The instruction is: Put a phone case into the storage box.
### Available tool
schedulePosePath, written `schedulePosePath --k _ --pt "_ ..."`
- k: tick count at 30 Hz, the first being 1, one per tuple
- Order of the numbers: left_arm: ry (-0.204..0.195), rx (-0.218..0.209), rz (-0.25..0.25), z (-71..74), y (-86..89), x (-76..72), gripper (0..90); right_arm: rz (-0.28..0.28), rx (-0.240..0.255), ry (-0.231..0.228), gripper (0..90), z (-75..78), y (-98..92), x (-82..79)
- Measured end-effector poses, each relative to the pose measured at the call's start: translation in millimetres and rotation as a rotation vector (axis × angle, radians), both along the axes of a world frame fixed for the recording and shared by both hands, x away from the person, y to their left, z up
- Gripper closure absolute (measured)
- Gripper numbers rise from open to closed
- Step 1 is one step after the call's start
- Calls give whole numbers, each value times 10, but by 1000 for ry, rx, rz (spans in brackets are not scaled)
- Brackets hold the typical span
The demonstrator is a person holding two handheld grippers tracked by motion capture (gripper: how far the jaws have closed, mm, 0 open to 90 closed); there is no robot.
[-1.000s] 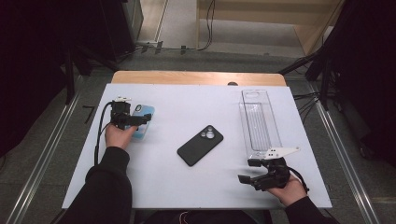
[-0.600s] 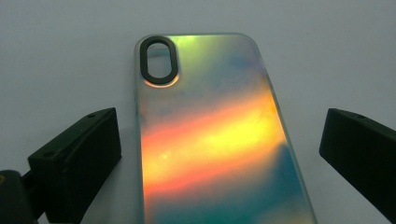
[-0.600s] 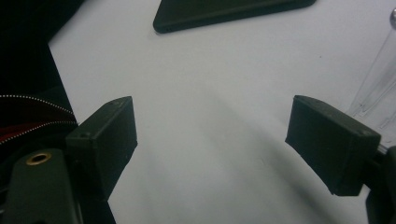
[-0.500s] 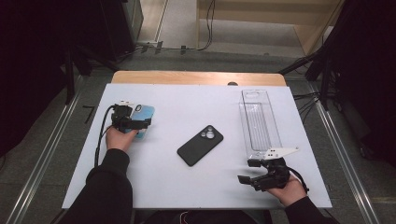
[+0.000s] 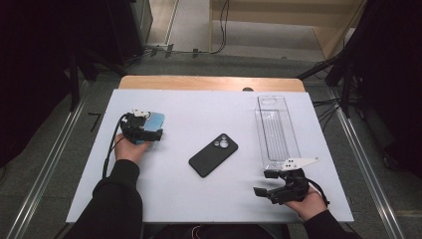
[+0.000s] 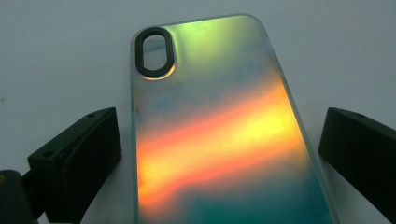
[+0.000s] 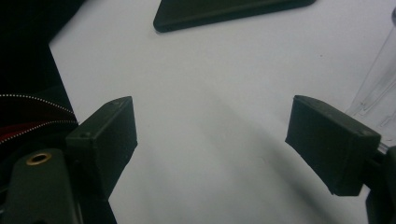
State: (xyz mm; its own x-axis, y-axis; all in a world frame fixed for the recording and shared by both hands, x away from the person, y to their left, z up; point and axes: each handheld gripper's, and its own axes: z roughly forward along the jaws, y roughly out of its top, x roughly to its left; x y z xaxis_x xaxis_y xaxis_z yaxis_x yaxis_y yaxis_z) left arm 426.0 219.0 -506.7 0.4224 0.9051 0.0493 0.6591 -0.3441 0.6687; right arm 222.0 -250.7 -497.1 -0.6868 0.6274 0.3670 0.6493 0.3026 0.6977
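A: Where is the left tongs (image 5: 149,133) right now?

B: At the left part of the white bench (image 5: 199,119), low over the shimmering phone cover (image 6: 219,126). In the left gripper view the cover lies flat on the bench between the two black jaws, its oval camera hole at the far end.

A: Has it got hold of the cover?

B: No. The jaws stand wide, one on each side of the cover, with bare bench showing between each jaw and the cover's edge. They grip nothing.

A: And from above?

B: In the high view the cover (image 5: 155,119) shows as a pale blue patch poking out past the tongs, away from the person. The left hand (image 5: 130,149) holds the tool from the near side.

A: What about the right tongs (image 5: 266,183)?

B: It sits near the front right corner of the bench, in the right hand (image 5: 306,203). In the right gripper view its jaws are spread wide over bare bench, with nothing between them.

A: Anything else on the bench?

B: A black phone (image 5: 213,155) lies face down near the middle, at a slant, well apart from both tools. A clear plastic tray (image 5: 276,129) lies along the right side, its near end just beyond the right tongs.
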Motion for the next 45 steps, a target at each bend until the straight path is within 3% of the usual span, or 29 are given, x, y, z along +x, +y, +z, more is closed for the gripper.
schedulePosePath --k 5,11,18,26,34,41,45 --pt "-7 -2 10 -1 -6 -16 12 0 0 0 143 0 4 1" --pt "-25 -14 13 19 10 -64 143 1 2 0 143 -1 5 3" --pt "-12 -7 22 35 -4 -64 155 -2 3 -3 143 0 3 4" --pt "1 -28 25 61 22 -59 166 -25 13 -6 143 10 7 0" --pt "0 -93 33 178 50 -88 170 -20 20 -22 143 36 13 -8" --pt "-43 -155 -15 379 -45 -224 170 -20 42 -24 144 100 42 -28" --pt "-44 -189 -34 450 -82 -286 170 -30 56 -23 146 133 53 -34"
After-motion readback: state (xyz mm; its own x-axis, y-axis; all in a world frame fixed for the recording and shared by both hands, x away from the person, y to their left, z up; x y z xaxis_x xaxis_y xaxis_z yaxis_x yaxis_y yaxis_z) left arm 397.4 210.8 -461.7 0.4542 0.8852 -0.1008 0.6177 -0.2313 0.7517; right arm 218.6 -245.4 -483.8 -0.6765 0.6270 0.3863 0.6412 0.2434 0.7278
